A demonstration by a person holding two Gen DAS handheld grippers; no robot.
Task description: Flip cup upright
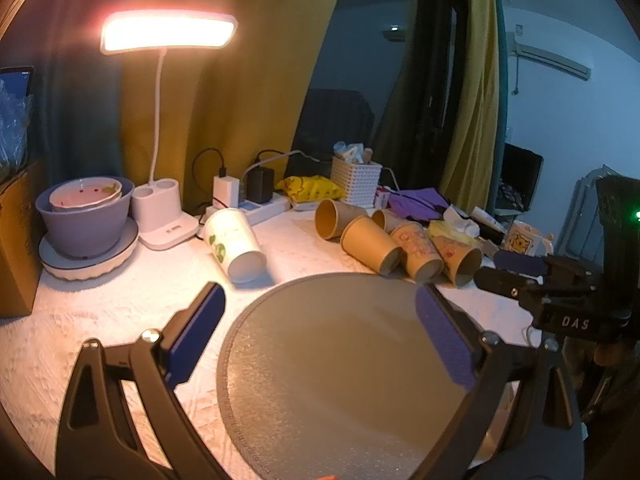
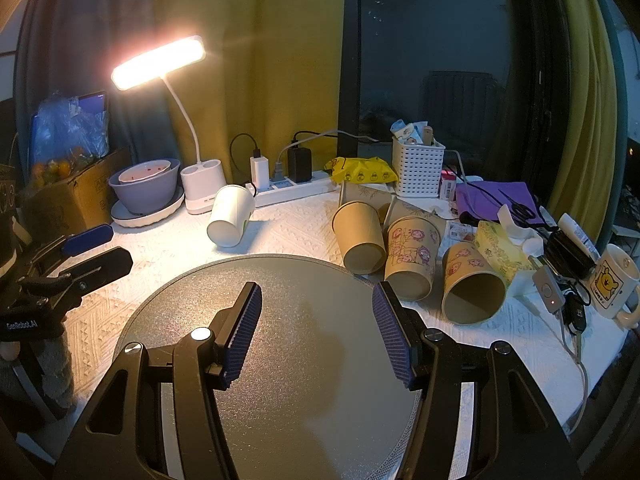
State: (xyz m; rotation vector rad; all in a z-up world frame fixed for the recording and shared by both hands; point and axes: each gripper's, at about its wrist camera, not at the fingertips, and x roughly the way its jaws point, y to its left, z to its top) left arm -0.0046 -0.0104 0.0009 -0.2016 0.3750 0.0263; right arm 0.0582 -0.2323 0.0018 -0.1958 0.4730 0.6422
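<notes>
1. While both tools hover over the round grey mat (image 2: pixel 280 360), the left gripper (image 1: pixel 320 320) and right gripper (image 2: pixel 316 320) gape, holding nothing.
2. The white paper cup (image 2: pixel 230 216) lies on its side just past the mat's far edge, apart from the brown cups (image 2: pixel 360 236).

Left gripper (image 1: pixel 320 320) hangs low, jaws spread wide apart, blue pads (image 1: pixel 196 332) facing each other w/ nothing between — fingers point fwd and slightly down. Right gripper (image 2: pixel 318 332) sits in much the same pose, jaws parted, ribbed blue pads (image 2: pixel 244 332) bare, nothing gripped. Each shows at the edge of the other's view — the two are side by side, apart, not touching.
</notes>
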